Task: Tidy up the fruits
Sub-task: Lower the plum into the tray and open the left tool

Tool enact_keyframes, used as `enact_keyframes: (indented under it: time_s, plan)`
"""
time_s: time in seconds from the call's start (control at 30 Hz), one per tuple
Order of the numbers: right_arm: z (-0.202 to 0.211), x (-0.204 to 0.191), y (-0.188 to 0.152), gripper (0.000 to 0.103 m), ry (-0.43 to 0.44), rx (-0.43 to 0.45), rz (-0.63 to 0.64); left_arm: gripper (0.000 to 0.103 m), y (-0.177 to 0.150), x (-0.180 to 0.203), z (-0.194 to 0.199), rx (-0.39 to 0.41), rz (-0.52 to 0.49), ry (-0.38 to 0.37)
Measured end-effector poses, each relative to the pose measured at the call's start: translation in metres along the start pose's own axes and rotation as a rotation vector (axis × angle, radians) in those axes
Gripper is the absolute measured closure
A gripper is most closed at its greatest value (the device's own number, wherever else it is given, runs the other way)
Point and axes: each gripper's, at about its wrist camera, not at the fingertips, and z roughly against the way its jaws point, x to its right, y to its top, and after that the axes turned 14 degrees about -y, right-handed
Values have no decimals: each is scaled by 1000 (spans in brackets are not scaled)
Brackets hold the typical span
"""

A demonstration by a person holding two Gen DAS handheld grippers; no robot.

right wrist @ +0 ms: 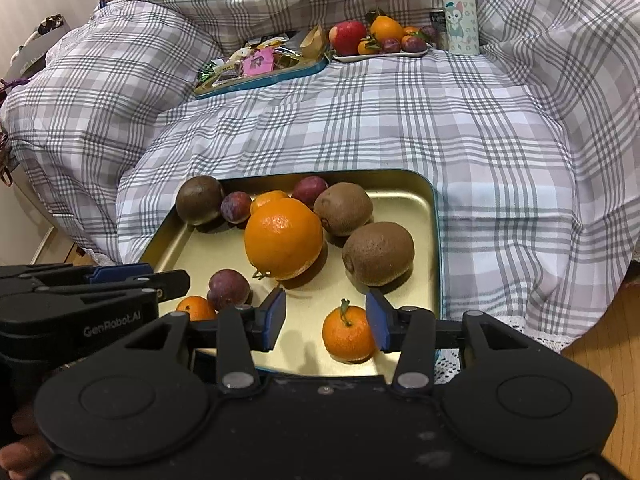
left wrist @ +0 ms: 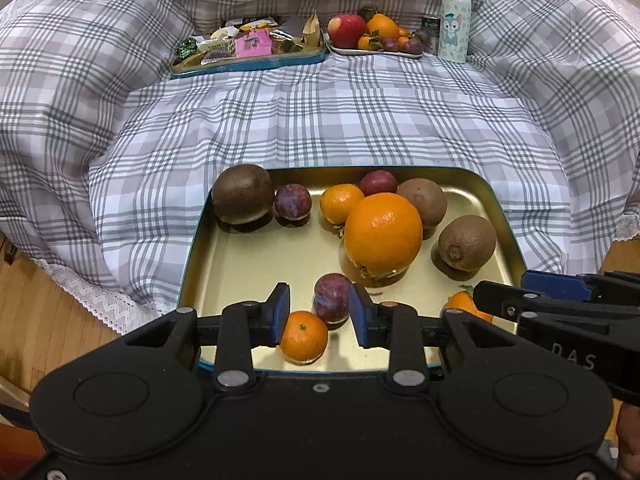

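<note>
Gold metal lines the near tray [left wrist: 248,256], which sits on a grey plaid cloth [left wrist: 320,120] and holds a big orange [left wrist: 383,233], three brown kiwis, dark plums and small mandarins. The orange's skin is glossy, and the kiwis are dull and fuzzy.

The left gripper [left wrist: 320,314] hangs low over the tray's near edge, pointing far, its blue-padded fingers spread apart and holding nothing. Between them lie a plum [left wrist: 332,298] and, nearer and slightly left, a mandarin [left wrist: 304,336] — whether either pad touches fruit is unclear.

The right gripper [right wrist: 326,316] hovers beside it on the right, fingers likewise released. A stemmed mandarin [right wrist: 347,334] rests on the tray floor inside that gap, close against the right finger [right wrist: 378,320].

Far across the cloth stand a snack tray [left wrist: 248,65], a plate of fruit [left wrist: 376,53] and a pale bottle [left wrist: 455,20].
</note>
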Motion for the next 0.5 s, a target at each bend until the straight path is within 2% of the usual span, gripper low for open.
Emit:
enact_keyframes:
  time_s: [0.5]
  plan:
    - [0,3,-6,55,-30,-21,-49,62,-2,-2,0,-29,21,-3]
